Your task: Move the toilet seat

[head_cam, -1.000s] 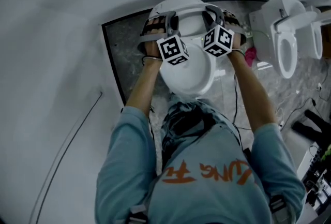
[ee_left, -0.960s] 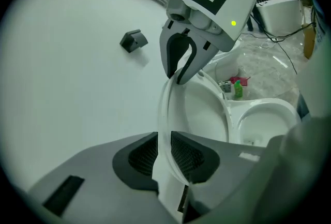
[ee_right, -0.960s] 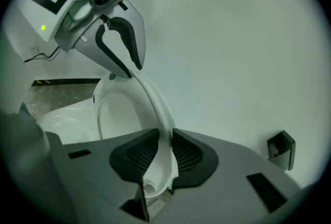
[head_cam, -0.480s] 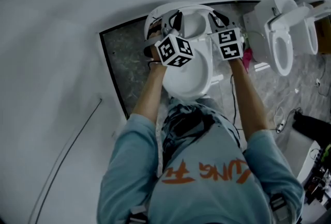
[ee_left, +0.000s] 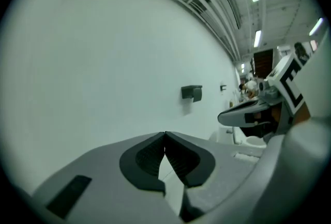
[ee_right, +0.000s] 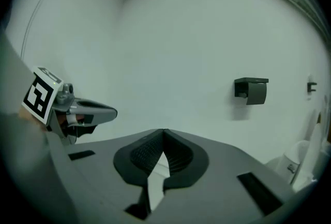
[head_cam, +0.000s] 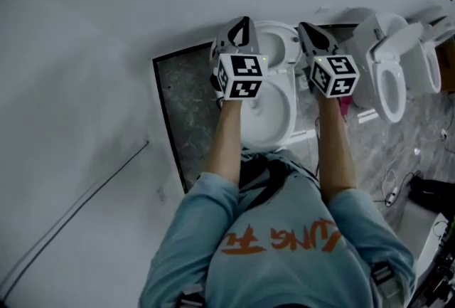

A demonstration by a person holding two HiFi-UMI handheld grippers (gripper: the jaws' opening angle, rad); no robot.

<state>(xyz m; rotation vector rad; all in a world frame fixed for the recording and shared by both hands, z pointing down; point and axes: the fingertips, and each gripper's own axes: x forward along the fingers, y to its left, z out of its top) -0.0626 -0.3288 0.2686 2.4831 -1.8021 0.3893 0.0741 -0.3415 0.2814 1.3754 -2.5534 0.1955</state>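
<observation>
The white toilet bowl (head_cam: pixel 274 113) stands below between my forearms. Its seat (head_cam: pixel 276 43) looks tipped up at the back, by the wall. Neither gripper touches it. My left gripper (head_cam: pixel 242 23) is held above the toilet's left side, and its jaws meet at the tips with nothing between them (ee_left: pixel 165 135). My right gripper (head_cam: pixel 308 30) hangs above the toilet's right side, its jaws likewise together and empty (ee_right: pixel 164 131). Both gripper views face the bare white wall. Each shows the other gripper beside it: the right gripper (ee_left: pixel 248 112) and the left gripper (ee_right: pixel 88 112).
A second toilet (head_cam: pixel 391 68) and another beyond it (head_cam: pixel 434 50) stand to the right. A dark stone floor panel (head_cam: pixel 186 107) lies left of the bowl. A pink item (head_cam: pixel 344 106) and cables (head_cam: pixel 398 175) lie on the right floor. A paper holder (ee_right: pixel 252 90) hangs on the wall.
Both grippers were at the sides of the seat, which tipped up toward the wall. They have since come off it, risen and closed their jaws on nothing.
</observation>
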